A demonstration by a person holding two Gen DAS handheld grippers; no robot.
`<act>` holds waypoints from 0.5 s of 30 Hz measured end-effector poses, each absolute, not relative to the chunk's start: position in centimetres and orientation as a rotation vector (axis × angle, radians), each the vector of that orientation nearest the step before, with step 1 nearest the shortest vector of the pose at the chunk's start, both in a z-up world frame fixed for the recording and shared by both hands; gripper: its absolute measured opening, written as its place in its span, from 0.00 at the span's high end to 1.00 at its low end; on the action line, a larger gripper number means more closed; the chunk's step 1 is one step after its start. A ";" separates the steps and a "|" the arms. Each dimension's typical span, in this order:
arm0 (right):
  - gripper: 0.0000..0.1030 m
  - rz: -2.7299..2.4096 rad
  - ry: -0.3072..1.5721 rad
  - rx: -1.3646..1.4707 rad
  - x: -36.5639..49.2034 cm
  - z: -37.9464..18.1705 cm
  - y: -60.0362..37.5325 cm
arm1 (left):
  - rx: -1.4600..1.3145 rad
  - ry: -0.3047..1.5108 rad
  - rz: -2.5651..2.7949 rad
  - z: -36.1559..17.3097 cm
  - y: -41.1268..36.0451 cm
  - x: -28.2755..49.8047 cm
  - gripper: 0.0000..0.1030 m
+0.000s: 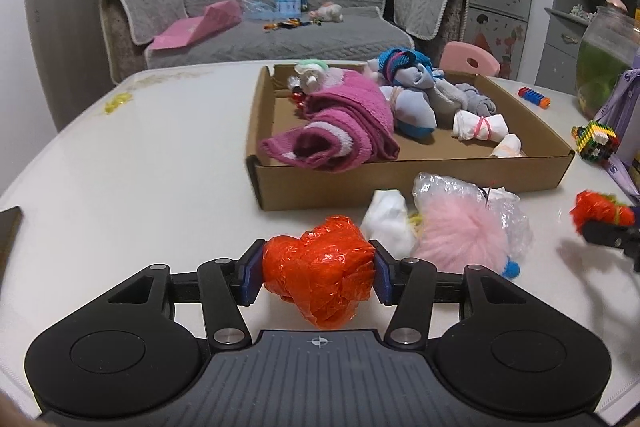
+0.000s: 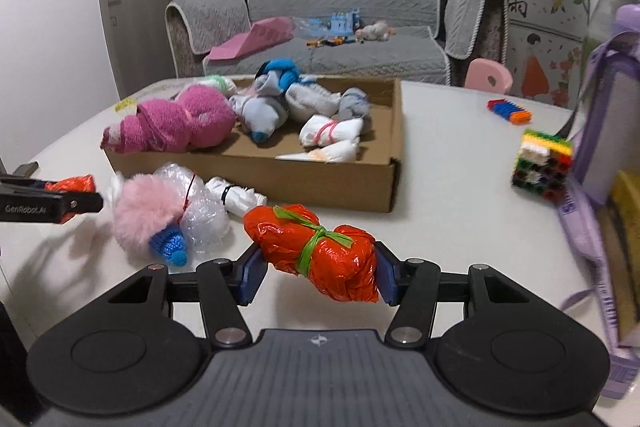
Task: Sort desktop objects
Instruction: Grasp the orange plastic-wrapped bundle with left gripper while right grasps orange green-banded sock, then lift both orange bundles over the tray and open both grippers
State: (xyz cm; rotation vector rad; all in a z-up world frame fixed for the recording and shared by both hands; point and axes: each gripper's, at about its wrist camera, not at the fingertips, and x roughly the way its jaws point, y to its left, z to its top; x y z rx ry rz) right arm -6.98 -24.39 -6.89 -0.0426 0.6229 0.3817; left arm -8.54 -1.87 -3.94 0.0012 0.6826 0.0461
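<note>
While both wrist views were recorded, each claw was closed on a bundle of its own. The left gripper (image 1: 318, 277) had its blue pads pressed against a crumpled orange plastic bundle (image 1: 320, 281), held clear of the white tabletop (image 1: 140, 167). The right gripper (image 2: 318, 273) clamped a second orange plastic bundle tied with a green band (image 2: 316, 253), one end projecting up and left past the left pad. Ahead of the left gripper and slightly to its right sat a shallow brown cardboard box (image 1: 400, 179) containing a magenta knitted towel (image 1: 344, 131) and several rolled socks. Between the claws and that box lay a pink fluffy pom-pom in clear plastic wrap (image 2: 148, 215), beside a small white rolled cloth (image 2: 236, 197). To the right of the right gripper stood a multicoloured block cube (image 2: 542, 167); its exact build was unclear owing to blur.
</note>
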 end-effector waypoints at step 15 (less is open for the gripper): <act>0.50 0.351 0.491 -0.009 -7.5 -0.4 -29.3 | 0.031 0.562 0.048 3.6 -0.2 -11.2 0.43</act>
